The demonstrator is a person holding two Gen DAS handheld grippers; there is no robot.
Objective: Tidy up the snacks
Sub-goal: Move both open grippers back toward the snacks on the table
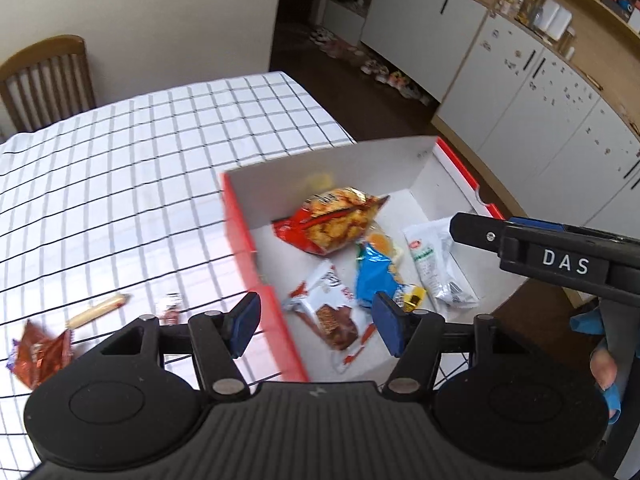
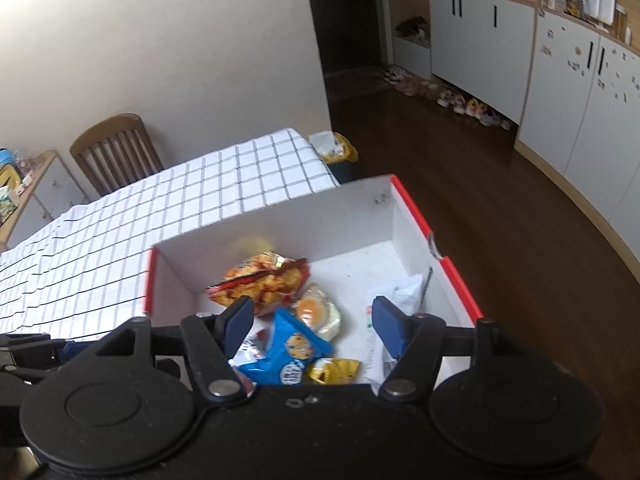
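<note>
Now both grippers' fingers (image 1: pixel 246 322) (image 2: pixel 390 326) hang released, empty, above the snack box (image 1: pixel 240 232).

The left gripper (image 1: pixel 316 326) was seen with its jaws apart and nothing between them, above the near wall of a red box (image 1: pixel 244 236) with a white inside. In the box lay a red-and-orange snack bag (image 1: pixel 332 222), a blue packet (image 1: pixel 374 276), a white chocolate wrapper (image 1: pixel 328 312) and a white sachet (image 1: pixel 436 264). On the checked tablecloth (image 1: pixel 120 168) were left a wrapped stick (image 1: pixel 98 310) and a crumpled orange wrapper (image 1: pixel 40 352).
</note>
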